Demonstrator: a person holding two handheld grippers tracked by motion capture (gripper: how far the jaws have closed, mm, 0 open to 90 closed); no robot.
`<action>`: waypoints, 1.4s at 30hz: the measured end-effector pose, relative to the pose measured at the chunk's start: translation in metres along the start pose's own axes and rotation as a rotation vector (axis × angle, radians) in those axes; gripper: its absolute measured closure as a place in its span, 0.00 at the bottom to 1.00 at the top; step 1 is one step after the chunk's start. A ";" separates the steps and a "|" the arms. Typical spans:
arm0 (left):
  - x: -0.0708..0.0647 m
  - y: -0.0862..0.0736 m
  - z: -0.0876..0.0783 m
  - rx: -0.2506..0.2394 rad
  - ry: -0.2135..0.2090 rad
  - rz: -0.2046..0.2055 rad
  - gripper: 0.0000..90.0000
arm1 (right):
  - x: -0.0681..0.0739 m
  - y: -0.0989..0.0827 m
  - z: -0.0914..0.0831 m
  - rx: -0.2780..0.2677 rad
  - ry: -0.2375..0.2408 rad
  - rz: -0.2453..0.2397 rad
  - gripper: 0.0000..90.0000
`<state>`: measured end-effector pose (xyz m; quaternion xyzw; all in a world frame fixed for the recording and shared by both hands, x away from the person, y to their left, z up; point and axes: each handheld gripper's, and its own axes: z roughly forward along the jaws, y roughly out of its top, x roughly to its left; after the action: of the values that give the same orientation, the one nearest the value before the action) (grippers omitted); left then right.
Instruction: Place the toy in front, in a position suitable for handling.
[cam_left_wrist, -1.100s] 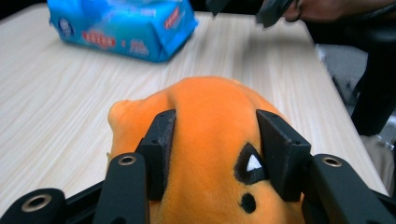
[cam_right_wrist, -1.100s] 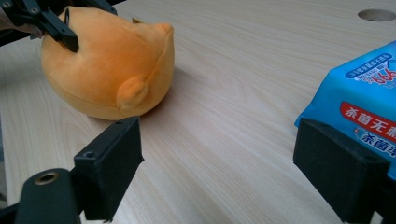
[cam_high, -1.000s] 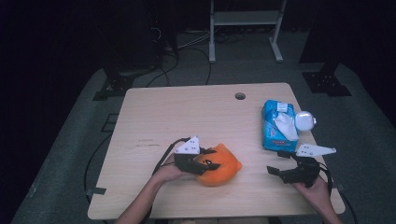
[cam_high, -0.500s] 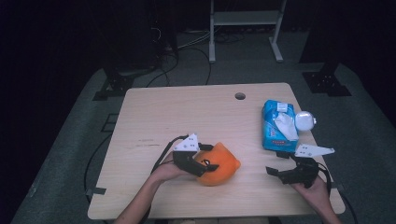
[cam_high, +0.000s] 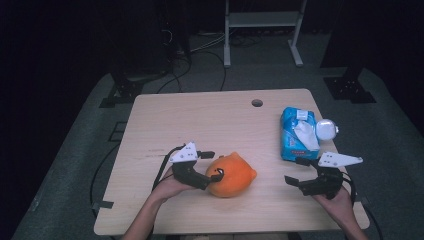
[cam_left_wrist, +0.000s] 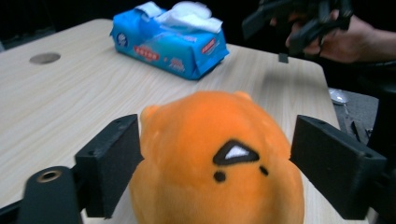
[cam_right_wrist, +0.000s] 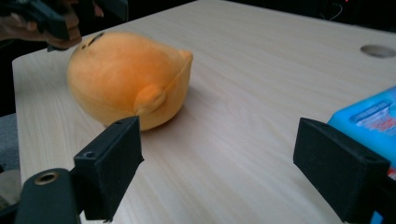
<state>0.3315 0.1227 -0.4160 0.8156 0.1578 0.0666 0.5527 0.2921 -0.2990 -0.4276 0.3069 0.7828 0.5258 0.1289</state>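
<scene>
The left hand-held gripper (cam_high: 214, 165) sits right at the round orange plush toy with a black-and-white patch (cam_high: 231, 174) on the pale wooden desk (cam_high: 210, 120); its jaws have just been opening and now stand apart, the toy between them with a gap on the far side. The toy's long axis runs away from this gripper toward the right hand-held gripper (cam_high: 295, 171), which hovers with jaws wide apart, well off, beside the blue soft pack of wipes (cam_high: 296, 135).
</scene>
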 end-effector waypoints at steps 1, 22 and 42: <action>-0.001 -0.001 0.000 0.000 0.003 -0.007 0.17 | -0.002 0.004 -0.002 -0.006 -0.005 -0.011 0.16; -0.007 -0.023 0.007 0.021 0.007 -0.029 0.26 | -0.095 0.030 -0.003 -0.026 -0.191 -0.010 0.22; -0.005 -0.028 0.008 0.009 -0.017 -0.014 0.32 | -0.126 0.015 0.021 0.042 -0.253 0.044 0.54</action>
<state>0.3236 0.1234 -0.4443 0.8175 0.1591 0.0552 0.5508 0.4064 -0.3565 -0.4379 0.3903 0.7643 0.4692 0.2084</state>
